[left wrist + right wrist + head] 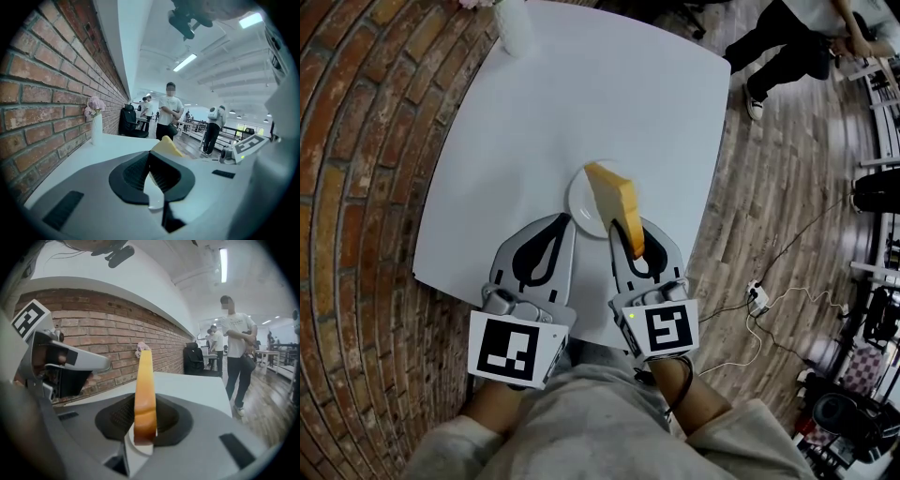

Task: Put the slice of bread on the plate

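Note:
A golden slice of bread stands on edge between the jaws of my right gripper, which is shut on its near end. The slice reaches out over the right part of a small white plate near the front of the white table. In the right gripper view the bread rises upright from the right gripper. My left gripper lies beside the plate's left rim, shut and holding nothing. From the left gripper a corner of the bread shows just past the jaws.
A white vase with pink flowers stands at the table's far left corner, next to the brick wall. People stand on the wooden floor beyond the table. Cables and a plug lie on the floor at the right.

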{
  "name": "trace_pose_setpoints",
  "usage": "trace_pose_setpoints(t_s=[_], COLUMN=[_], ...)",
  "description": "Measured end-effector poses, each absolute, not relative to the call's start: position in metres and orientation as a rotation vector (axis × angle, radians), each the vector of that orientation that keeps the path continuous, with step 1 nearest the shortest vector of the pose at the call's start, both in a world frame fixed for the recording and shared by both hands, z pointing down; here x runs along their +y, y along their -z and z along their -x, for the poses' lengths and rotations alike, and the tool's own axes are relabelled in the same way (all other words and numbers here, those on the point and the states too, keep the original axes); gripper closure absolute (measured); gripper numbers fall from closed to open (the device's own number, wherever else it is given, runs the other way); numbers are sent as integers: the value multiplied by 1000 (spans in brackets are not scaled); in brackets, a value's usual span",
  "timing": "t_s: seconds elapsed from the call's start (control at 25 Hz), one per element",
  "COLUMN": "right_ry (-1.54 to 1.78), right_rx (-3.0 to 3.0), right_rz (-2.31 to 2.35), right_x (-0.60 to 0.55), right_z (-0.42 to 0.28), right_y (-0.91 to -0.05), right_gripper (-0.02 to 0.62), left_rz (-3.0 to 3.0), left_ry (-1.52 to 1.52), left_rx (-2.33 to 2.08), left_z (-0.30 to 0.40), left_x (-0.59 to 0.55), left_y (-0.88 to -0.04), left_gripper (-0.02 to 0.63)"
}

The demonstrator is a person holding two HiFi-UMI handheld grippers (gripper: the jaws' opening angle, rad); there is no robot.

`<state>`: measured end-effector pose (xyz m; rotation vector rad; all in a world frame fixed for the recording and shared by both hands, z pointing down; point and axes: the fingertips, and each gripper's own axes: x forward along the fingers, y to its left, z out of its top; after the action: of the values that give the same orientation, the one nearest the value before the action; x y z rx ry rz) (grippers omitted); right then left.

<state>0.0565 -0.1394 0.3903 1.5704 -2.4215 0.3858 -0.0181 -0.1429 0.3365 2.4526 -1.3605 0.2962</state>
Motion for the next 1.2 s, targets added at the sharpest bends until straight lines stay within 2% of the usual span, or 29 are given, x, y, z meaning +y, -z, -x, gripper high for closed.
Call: trace_pose_setpoints(t_s=[0.92, 1.2], right_ry=[-522, -672], right_rx=[-2402, -2411], right_rz=[-1459, -1427], right_x=[-156, -157], right_z=[-36, -29], right_y=[-441, -454], right_gripper=[505, 505], left_rz=[-2446, -2426], left_ry=[-333, -335], left_rx=[-1340, -1340], left_z=[16, 21], left_x=[-158, -162], left_y=[-346, -350], left_gripper=[597, 597])
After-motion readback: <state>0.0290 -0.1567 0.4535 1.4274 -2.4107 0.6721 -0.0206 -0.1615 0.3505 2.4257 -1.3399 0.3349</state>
